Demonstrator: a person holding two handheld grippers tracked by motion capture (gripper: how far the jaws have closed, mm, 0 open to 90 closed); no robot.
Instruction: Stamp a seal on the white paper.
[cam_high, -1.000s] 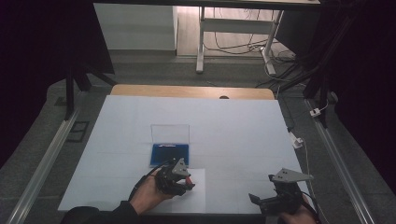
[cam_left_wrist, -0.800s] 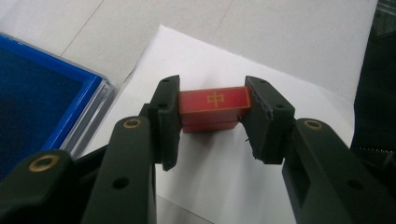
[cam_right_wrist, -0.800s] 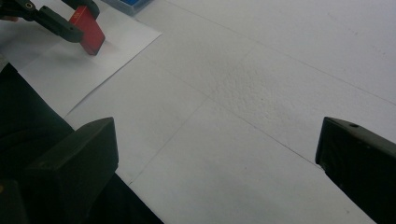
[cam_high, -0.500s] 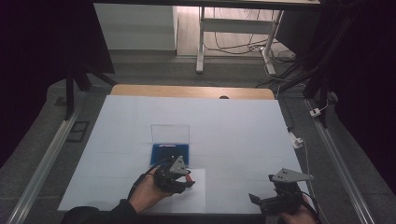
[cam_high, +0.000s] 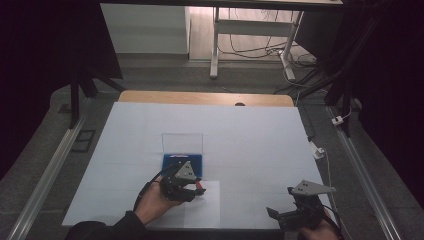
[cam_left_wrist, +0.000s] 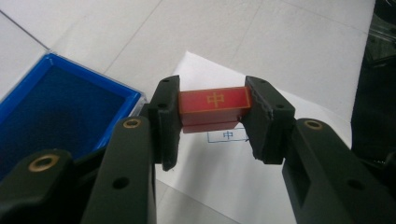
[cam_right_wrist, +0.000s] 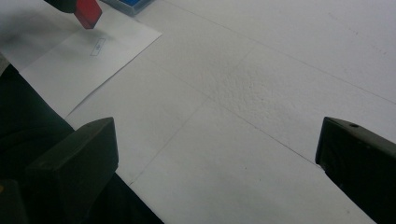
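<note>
Left gripper (cam_left_wrist: 212, 121): clamped on red rectangular stamp block with gold character (cam_left_wrist: 214, 101), above white paper sheet (cam_left_wrist: 243, 177), beside blue-lined open case (cam_left_wrist: 56, 107) | Right gripper (cam_right_wrist: 215, 158): jaws wide apart over white table (cam_right_wrist: 261, 93).

Readable marks I can log from here:
1. Red stamp block (cam_left_wrist: 214, 106), top face: one gold character, 中, inside a thin gold border.
2. Sheet of paper (cam_left_wrist: 261, 163) under the block: the same character, 中, printed in blue within a blue outlined box (cam_left_wrist: 227, 136).
</note>
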